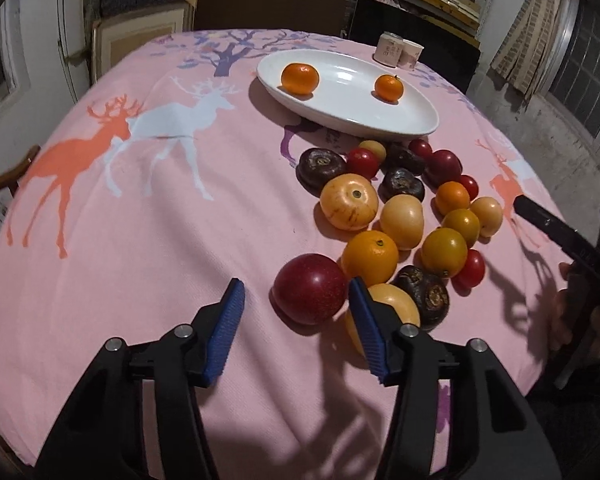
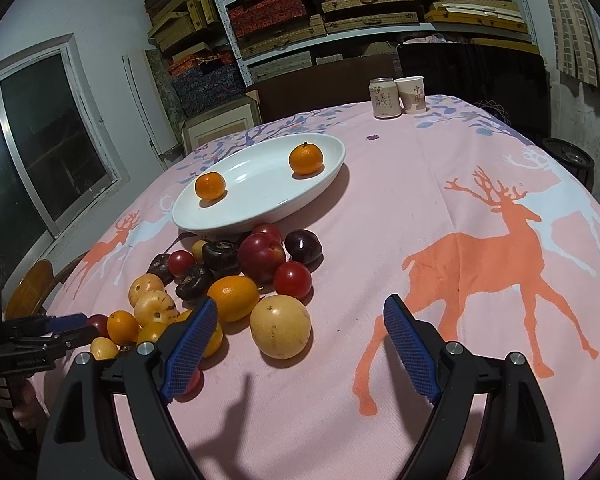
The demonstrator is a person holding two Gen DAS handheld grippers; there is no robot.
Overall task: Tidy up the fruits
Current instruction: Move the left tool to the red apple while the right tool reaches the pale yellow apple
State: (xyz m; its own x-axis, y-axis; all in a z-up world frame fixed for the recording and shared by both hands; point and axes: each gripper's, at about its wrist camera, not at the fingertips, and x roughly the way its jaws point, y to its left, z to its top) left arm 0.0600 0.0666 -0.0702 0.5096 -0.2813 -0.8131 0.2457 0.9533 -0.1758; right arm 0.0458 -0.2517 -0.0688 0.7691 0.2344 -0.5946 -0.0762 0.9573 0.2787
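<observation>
The far can (image 2: 385, 98) and the paper cup (image 2: 411, 95) beside it have Chinese writing, too small to read surely.

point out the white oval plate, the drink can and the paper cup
white oval plate (image 2: 236, 216), right wrist view, bare near rim
pale drink can (image 2: 385, 98), right wrist view, printed side
pale paper cup (image 2: 412, 96), right wrist view, outer wall
</observation>
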